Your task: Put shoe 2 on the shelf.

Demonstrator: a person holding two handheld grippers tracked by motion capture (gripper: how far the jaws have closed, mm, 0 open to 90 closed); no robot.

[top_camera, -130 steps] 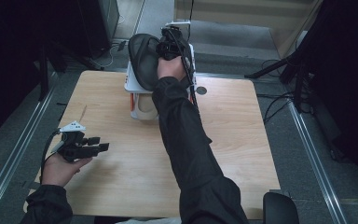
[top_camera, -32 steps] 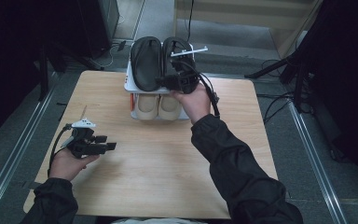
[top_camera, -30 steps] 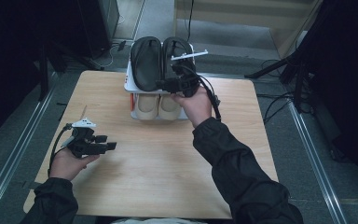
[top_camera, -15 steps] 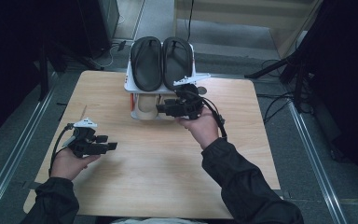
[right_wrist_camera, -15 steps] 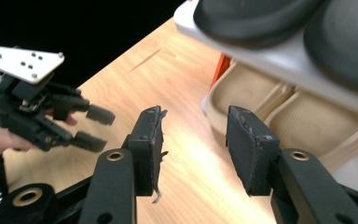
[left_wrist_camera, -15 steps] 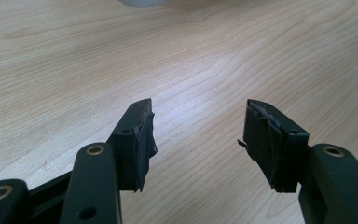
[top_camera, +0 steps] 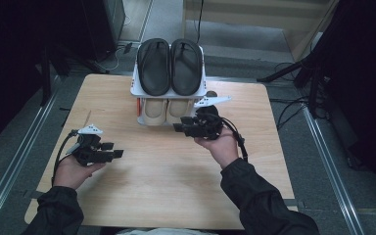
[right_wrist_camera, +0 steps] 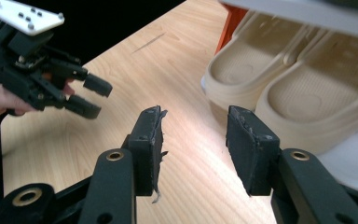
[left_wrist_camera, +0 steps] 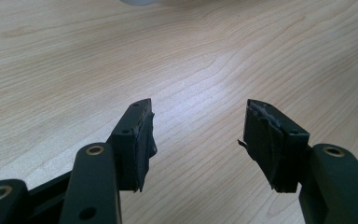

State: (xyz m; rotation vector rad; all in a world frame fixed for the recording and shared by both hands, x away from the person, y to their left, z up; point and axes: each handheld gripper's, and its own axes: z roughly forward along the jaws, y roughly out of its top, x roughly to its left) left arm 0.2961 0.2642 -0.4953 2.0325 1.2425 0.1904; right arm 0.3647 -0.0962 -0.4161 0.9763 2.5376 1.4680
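Observation:
A small white shoe rack [top_camera: 136, 91] stands at the table's far middle. A pair of black sandals [top_camera: 170, 65] lies side by side on its top shelf. A pair of cream slippers [top_camera: 166, 110] [right_wrist_camera: 279, 93] sits on the shelf below. My right gripper [top_camera: 178, 128] [right_wrist_camera: 192, 127] hovers open just in front of the rack, with nothing between its fingers and the slippers to its right in its own view. My left gripper [top_camera: 117, 150] [left_wrist_camera: 196, 122] is open and empty above bare wood at the near left.
The wooden table [top_camera: 166, 191] has open surface in front of and beside the rack. Its edges drop to grey floor with metal rails [top_camera: 10, 171]. Cables [top_camera: 293, 105] and a dark stand lie beyond the right edge.
My right gripper set a black sandal beside the other on the top shelf, let go, and has drawn back toward me and down to slipper level. The left gripper has hardly moved.

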